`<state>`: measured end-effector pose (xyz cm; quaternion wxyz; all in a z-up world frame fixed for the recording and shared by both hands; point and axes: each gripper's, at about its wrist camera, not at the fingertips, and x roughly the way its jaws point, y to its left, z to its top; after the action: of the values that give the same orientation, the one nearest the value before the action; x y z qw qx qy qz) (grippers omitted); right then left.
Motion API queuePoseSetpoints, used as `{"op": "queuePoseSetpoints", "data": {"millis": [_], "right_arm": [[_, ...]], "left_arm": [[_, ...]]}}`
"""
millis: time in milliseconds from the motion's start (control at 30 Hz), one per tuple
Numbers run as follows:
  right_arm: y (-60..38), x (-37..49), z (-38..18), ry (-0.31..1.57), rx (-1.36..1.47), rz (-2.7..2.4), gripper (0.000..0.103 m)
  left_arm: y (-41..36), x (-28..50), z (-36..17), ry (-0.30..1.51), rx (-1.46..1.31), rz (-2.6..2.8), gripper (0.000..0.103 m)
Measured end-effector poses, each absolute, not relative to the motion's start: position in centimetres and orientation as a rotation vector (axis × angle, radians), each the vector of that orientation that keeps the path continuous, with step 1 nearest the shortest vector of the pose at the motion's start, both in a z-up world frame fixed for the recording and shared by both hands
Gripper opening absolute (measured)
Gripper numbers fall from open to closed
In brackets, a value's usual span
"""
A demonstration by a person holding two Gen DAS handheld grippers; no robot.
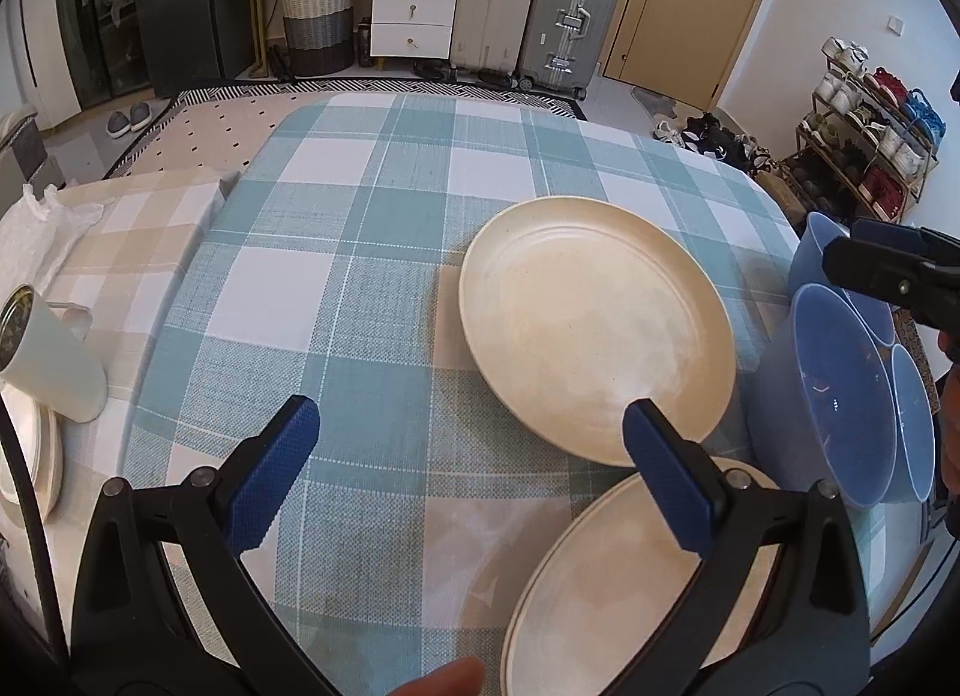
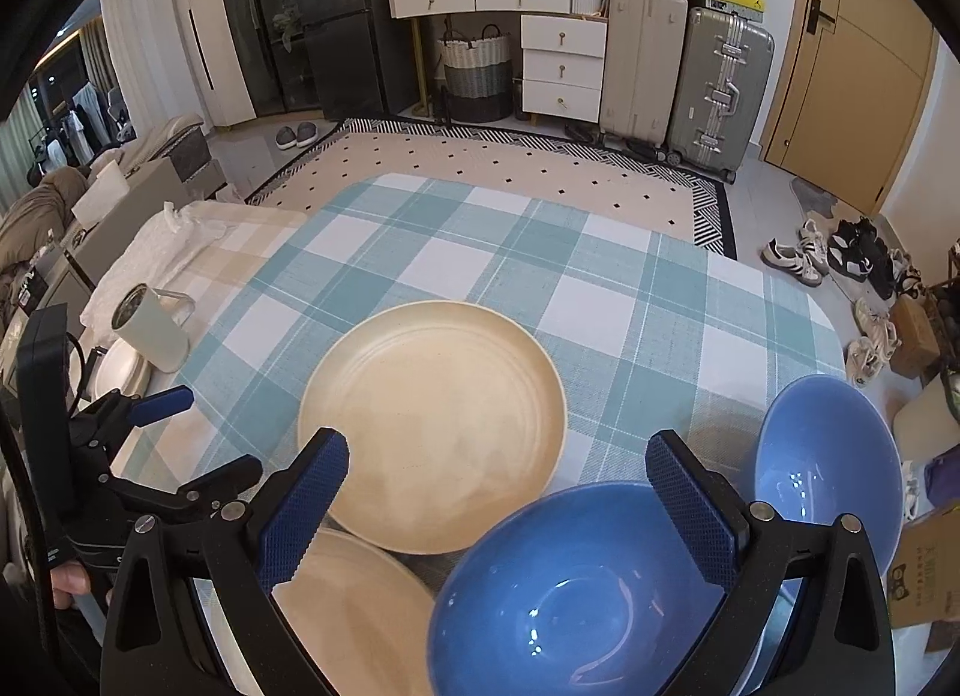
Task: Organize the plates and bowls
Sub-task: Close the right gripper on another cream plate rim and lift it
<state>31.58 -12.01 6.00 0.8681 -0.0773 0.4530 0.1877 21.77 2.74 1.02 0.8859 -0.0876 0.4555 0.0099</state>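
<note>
Two cream plates lie on the checked tablecloth: a far plate (image 1: 597, 327) (image 2: 432, 426) and a near plate (image 1: 624, 588) (image 2: 354, 618). Three blue bowls stand at the right: a near bowl (image 1: 837, 396) (image 2: 570, 594), a far bowl (image 1: 840, 270) (image 2: 831, 468), and a third (image 1: 912, 426) at the edge. My left gripper (image 1: 471, 474) is open and empty above the cloth, its right finger over the near plate's rim. My right gripper (image 2: 498, 510) is open and empty above the near bowl and plates; it also shows in the left wrist view (image 1: 888, 270).
A white mug (image 1: 45, 357) (image 2: 150, 333) lies on its side at the table's left on a beige cloth (image 1: 138, 234). More pale plates (image 1: 33, 456) sit at the far left. The table's edges (image 1: 480, 102) drop to a patterned rug; shoes and a rack (image 1: 864, 150) stand right.
</note>
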Motion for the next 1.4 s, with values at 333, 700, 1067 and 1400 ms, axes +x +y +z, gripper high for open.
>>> {"op": "queuePoseSetpoints", "data": {"millis": [333,700,1067,1400], "right_arm": [[-11.6,35.4,2.9,1.069,-0.204,0.398,0.101],[-10.5,38.4,-0.6,1.187,-0.227,0.423,0.101],[-10.2,40.8,-3.0,1.258,-0.245,0.440,0.082],[-10.3,41.6,-4.6,1.293,-0.252,0.464,0.070]], "left_arm": [[3.2,24.4,-0.4,0.984,-0.214,0.037,0.101],[3.3,26.9,-2.9,1.039,-0.224,0.041,0.101],[3.3,28.6,-4.7,1.080,-0.240,0.034,0.095],[2.1,29.2,-5.7,1.096,-0.216,-0.011,0.083]]}}
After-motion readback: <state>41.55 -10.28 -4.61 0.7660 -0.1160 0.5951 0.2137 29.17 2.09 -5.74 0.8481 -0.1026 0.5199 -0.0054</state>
